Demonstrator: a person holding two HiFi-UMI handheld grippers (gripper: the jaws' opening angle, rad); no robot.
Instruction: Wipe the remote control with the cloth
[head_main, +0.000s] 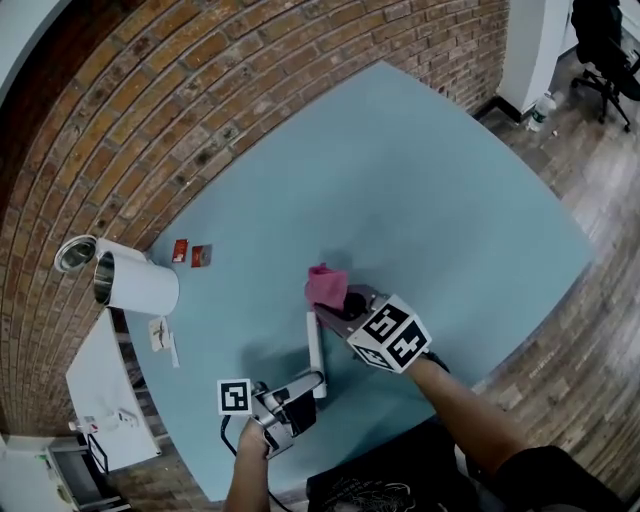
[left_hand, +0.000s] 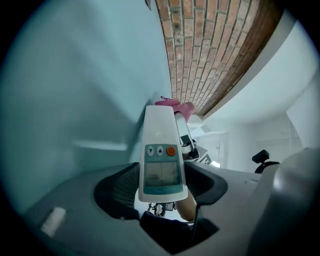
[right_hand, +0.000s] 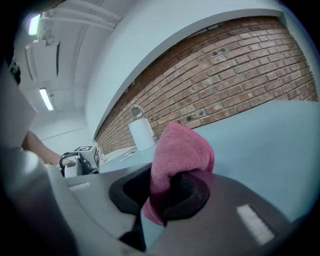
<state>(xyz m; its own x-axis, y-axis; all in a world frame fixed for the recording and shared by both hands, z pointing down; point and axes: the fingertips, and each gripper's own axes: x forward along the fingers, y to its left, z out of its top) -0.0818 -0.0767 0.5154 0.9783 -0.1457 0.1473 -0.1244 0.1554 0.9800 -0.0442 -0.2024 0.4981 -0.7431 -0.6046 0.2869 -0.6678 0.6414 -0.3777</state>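
The slim white plastic remote control (left_hand: 161, 150) sits lengthwise between the jaws of the left gripper (left_hand: 161, 184), which stand wide and press on its two sides near the screen end. Its face shows a grey screen in a teal frame. Above that are three round buttons, a down arrow, an up arrow and an orange power symbol. The fine print beneath them is too small to read. At the remote's far end is the folded pink terry cloth (right_hand: 181, 147), pinched in the nearly closed jaws of the right gripper (right_hand: 167, 189). Whether cloth and remote touch cannot be told. Both grippers are over the near part of the pale blue table (head_main: 450, 200), which runs up to a red brick wall (head_main: 200, 90). Well to the left stand a white cylinder with a shiny rim (head_main: 140, 285), a smaller shiny-rimmed one (head_main: 76, 252) and two small red packets (head_main: 190, 254). A black office chair (head_main: 605, 40) stands on the wooden floor (head_main: 590, 170).
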